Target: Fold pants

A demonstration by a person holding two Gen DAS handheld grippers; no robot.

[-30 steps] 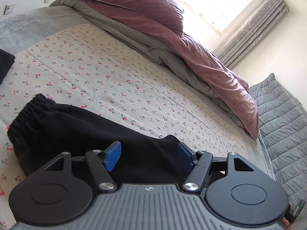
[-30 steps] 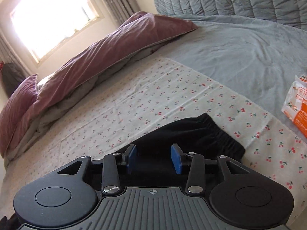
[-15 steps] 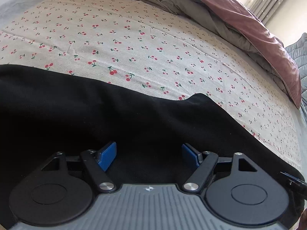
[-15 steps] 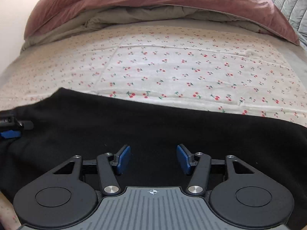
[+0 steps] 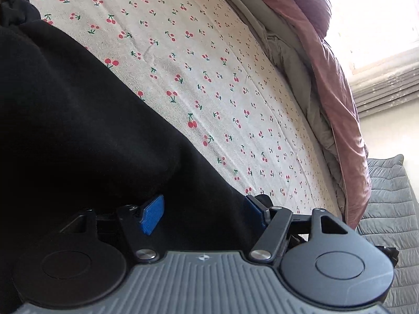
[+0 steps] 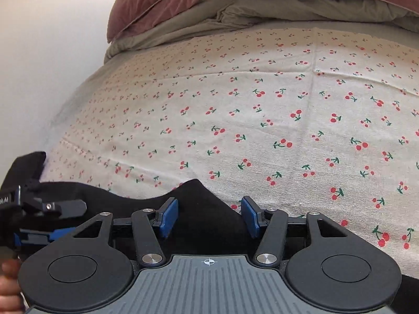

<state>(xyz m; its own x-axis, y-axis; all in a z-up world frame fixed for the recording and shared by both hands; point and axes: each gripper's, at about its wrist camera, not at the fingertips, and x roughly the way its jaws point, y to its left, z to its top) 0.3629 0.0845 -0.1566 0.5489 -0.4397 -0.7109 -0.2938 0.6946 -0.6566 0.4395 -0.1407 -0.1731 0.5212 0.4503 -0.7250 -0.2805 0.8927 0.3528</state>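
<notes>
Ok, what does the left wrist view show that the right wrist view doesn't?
Only the left wrist view: the gathered elastic waistband of the black fabric pants, the bright window with grey curtain, and a grey quilted cover.

Only the right wrist view: the left hand-held gripper from the side at the pants' edge, fingers behind it, and a white wall.

Both: pants lying between open blue pads, the cherry-print sheet, the mauve duvet.
</notes>
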